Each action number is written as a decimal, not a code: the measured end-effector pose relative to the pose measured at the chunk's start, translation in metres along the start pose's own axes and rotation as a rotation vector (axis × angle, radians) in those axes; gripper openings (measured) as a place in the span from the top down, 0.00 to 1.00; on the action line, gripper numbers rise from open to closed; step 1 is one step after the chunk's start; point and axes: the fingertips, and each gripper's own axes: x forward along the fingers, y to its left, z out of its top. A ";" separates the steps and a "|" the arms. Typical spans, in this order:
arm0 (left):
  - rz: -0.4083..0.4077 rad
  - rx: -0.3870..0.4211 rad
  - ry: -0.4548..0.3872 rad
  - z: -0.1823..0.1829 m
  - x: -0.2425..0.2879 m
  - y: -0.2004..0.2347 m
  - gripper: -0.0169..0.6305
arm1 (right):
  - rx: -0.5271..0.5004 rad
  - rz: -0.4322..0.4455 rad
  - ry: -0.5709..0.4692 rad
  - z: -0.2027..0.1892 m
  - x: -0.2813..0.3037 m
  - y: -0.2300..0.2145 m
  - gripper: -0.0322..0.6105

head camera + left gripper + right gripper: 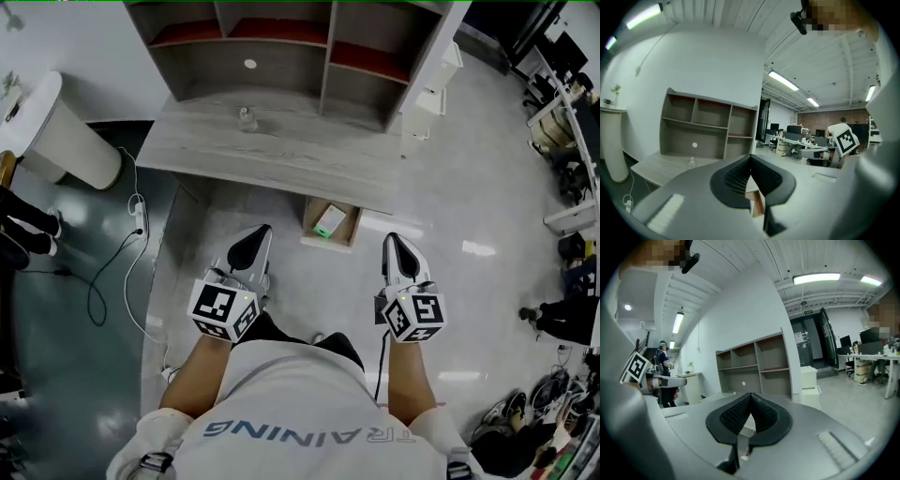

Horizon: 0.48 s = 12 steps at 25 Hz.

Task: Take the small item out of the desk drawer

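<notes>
The desk drawer stands pulled out under the front edge of the grey desk. A small green-and-white item lies inside it. My left gripper hovers just left of the drawer, slightly nearer to me. It is shut with nothing between its jaws. My right gripper is to the drawer's right, also shut and empty. In the left gripper view the black pads meet at their tips, and a corner of the drawer shows below them. In the right gripper view the pads are closed too.
A shelf unit stands on the desk's back, with a small clear bottle before it. A white cabinet sits at the desk's right end. A white cylinder bin and floor cables are at left. Another person's legs are at right.
</notes>
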 end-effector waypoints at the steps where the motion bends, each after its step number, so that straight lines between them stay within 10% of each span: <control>1: -0.028 0.003 0.007 0.002 0.008 0.010 0.97 | 0.003 -0.028 -0.002 0.003 0.008 0.003 0.93; 12: -0.276 0.073 0.057 0.021 0.081 0.107 0.97 | 0.023 -0.261 0.006 0.012 0.088 0.050 0.93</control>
